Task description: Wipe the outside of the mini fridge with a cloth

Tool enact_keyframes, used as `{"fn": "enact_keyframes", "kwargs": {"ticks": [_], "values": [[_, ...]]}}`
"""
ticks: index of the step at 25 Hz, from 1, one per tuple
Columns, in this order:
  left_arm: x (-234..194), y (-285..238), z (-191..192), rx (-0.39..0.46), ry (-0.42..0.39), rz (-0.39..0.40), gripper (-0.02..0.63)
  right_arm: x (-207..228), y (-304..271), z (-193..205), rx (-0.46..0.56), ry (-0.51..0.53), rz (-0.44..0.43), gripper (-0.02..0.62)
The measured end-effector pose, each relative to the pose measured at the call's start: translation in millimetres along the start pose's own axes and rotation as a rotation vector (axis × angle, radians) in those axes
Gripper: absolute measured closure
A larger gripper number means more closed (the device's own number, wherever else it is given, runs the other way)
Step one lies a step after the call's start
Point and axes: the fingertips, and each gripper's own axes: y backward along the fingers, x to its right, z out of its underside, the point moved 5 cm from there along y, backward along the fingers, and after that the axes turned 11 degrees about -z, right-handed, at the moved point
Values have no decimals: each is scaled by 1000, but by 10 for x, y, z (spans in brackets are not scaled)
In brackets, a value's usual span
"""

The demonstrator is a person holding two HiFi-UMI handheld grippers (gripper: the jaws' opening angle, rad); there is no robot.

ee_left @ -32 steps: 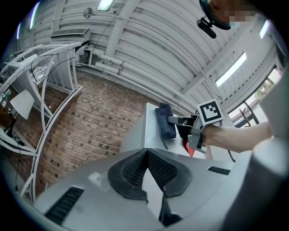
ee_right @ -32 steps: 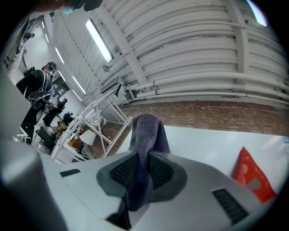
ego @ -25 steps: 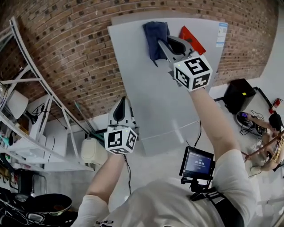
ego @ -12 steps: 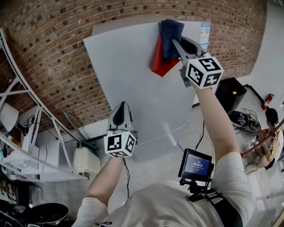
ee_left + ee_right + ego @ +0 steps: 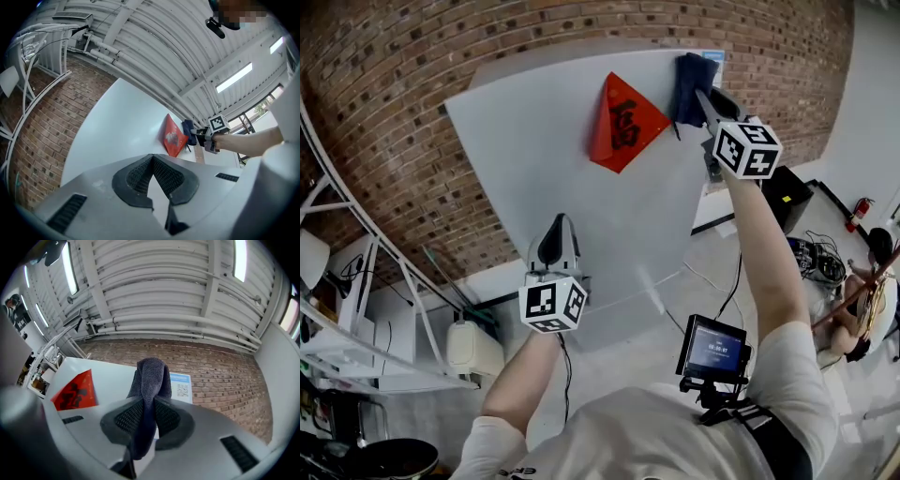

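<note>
The right gripper [image 5: 149, 401] has its ribbed black pads clamped on a dark blue terry cloth [image 5: 151, 376], whose fold hides part of the printed label [image 5: 181, 386] at the top corner of the mini fridge [image 5: 544, 141]. That arm is stretched high against the smooth white door, beside a red diamond-shaped paper [image 5: 623, 122]. The left gripper [image 5: 152, 158], jaws together on nothing, is held low before the door.

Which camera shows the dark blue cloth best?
The right gripper view: the cloth fills the middle, pinched between the right gripper's jaws. The head view shows it small, high on the fridge. The left gripper view shows it tiny and far away.
</note>
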Motion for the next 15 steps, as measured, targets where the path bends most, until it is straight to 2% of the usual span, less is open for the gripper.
{"fn": "enact_keyframes", "kwargs": {"ticks": [4,8,12,15], "values": [[116,-63,61,0,2,12,601,355,149,187,-25,-35,74,538],[228,-156,67,1,4,30,603,503,191,283,-39,-52,101,538],[300,-197,110,-5,6,43,601,447,237,259,-27,-38,91,538],[274,-198,116,-8,6,48,603,217,293,187,-9,-20,58,538]]}}
